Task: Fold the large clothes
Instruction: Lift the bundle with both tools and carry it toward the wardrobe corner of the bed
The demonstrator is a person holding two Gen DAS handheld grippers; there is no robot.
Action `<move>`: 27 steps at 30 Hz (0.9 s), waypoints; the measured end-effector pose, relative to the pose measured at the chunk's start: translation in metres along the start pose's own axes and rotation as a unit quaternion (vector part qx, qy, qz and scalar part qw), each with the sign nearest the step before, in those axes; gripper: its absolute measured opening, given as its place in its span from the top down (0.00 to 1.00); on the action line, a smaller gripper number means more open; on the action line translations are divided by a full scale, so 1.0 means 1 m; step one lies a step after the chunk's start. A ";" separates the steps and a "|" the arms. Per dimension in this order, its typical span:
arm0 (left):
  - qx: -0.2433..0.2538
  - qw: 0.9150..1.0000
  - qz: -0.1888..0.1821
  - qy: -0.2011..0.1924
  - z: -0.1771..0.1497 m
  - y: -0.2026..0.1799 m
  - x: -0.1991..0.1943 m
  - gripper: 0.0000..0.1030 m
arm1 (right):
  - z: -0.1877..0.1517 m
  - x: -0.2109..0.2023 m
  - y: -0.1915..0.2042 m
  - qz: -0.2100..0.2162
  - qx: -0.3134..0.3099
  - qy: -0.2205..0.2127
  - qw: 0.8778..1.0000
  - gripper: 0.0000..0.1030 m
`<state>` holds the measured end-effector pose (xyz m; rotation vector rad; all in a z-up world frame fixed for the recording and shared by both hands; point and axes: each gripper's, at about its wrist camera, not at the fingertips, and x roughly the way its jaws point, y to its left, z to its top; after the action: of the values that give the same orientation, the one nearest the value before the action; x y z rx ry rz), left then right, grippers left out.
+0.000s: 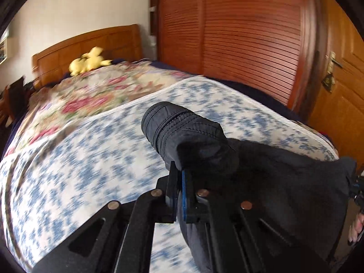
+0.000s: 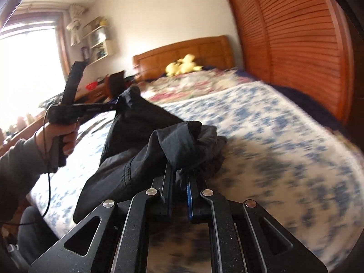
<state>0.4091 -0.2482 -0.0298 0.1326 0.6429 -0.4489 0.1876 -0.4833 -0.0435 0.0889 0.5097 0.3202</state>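
A: Right wrist view: the right gripper (image 2: 182,177) is pinched on a bunch of the dark garment (image 2: 141,150), which hangs between both tools above the bed (image 2: 273,136).

B: And the left gripper (image 1: 179,182)?

A: Clamped on a stitched hem of the same garment, over the bed's near end.

B: How will it handle?

A: Probably light, limp and a bit slick; hems and corners look like the surest holds.

B: Anything in the way?

A: Floral quilt (image 1: 91,93) and yellow plush toy (image 1: 88,62) lie toward the headboard, well apart. Wardrobe (image 1: 238,34) stands beside the bed.
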 end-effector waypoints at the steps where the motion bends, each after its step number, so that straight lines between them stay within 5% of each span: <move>1: 0.005 1.000 -0.009 0.000 0.007 -0.017 0.009 1.00 | 0.003 -0.008 -0.012 -0.014 -0.002 -0.003 1.000 0.94; 14: 0.046 0.990 -0.125 -0.046 0.091 -0.203 0.076 1.00 | 0.039 -0.098 -0.160 -0.200 0.002 -0.017 0.980 0.95; 21: 0.083 0.987 -0.137 -0.033 0.094 -0.239 0.099 1.00 | 0.017 -0.120 -0.200 -0.267 0.028 0.000 0.963 0.95; 27: 0.077 0.988 -0.135 -0.007 0.087 -0.227 0.095 0.98 | -0.007 -0.118 -0.210 -0.297 0.055 0.027 0.953 0.86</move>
<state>0.4231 -0.5085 -0.0140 0.1903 0.6148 -0.7602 0.1448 -0.7200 -0.0290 0.0309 0.5838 -0.2968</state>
